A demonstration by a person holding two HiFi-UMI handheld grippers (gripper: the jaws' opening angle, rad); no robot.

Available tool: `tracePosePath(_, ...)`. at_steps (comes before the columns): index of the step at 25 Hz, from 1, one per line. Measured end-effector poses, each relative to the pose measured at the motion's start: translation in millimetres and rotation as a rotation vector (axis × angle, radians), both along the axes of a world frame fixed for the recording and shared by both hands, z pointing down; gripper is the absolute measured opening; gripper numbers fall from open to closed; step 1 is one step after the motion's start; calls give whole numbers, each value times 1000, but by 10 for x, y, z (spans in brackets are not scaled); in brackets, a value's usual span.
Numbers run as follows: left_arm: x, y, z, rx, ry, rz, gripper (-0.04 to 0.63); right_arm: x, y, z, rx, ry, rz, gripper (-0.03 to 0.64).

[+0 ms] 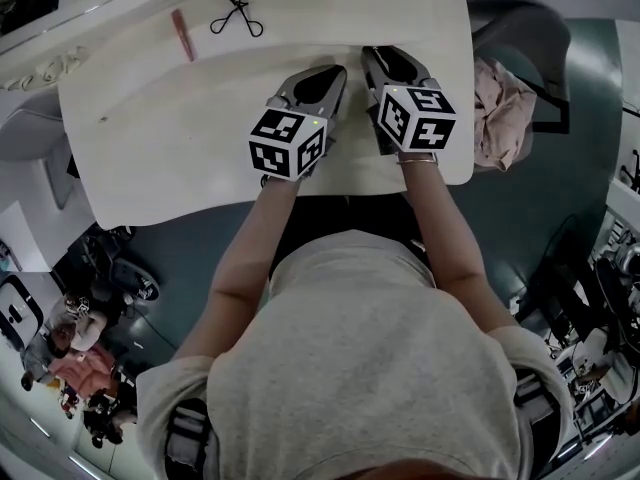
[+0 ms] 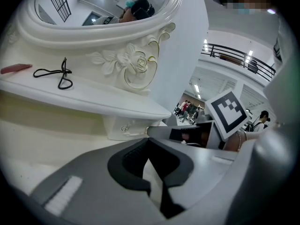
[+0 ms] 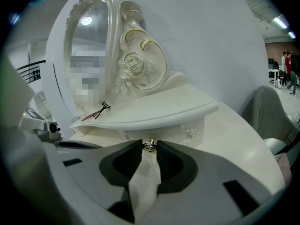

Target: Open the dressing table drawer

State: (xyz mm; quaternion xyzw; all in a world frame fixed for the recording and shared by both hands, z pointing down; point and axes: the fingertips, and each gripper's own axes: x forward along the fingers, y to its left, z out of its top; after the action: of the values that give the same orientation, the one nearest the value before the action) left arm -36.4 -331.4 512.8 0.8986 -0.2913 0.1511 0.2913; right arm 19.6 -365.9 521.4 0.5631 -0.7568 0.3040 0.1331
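White and carved all over, the dressing-table counter fills the upper half of the head view, with an oval mirror rising at its back. On the raised shelf lie an eyelash curler and a pink tube, both in the upper left of the head view, well apart from the work.

The drawer sits closed under that shelf. Its small metal knob shows at the centre of the right gripper view. The right tongs stand open, with the knob right at the gap between the 2 tips. The pads do not look to be pressing on it. The left tongs have their tips together around nothing and hover low over the counter, just beside the right pair.

The step in hand looks like seating the grip on the knob. To do it well, the right tongs should ease forward until the pads reach behind the widest part of the knob, then close firmly. The knob is tiny, round and smooth, so a pinch on its front face would likely slip. The pull should run straight back along the drawer's travel, level with the counter, so the drawer does not bind. The left tongs are best kept out of the drawer's path.
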Motion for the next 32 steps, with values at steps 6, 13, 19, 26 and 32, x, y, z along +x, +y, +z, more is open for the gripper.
tracePosePath(6,5,37,-6,2,-1,-13,9,-9,30,0,-10,4,-23,100)
tracePosePath(13,-18,99,-20,3,-17,-22,9,-18,191,0,-35,-11,-56,100)
tracePosePath(19,-99,211,28,-15,-38,-35,9,-41,327,8,-53,-10,-91,100)
tracePosePath(26,-150,243,-29,-8,-49,-44,9,-60,473,6,-66,-14,-113,100)
tracePosePath(32,-143,292,-56,-3,-54,-40,9,-99,625,14,-77,-9,-133,98)
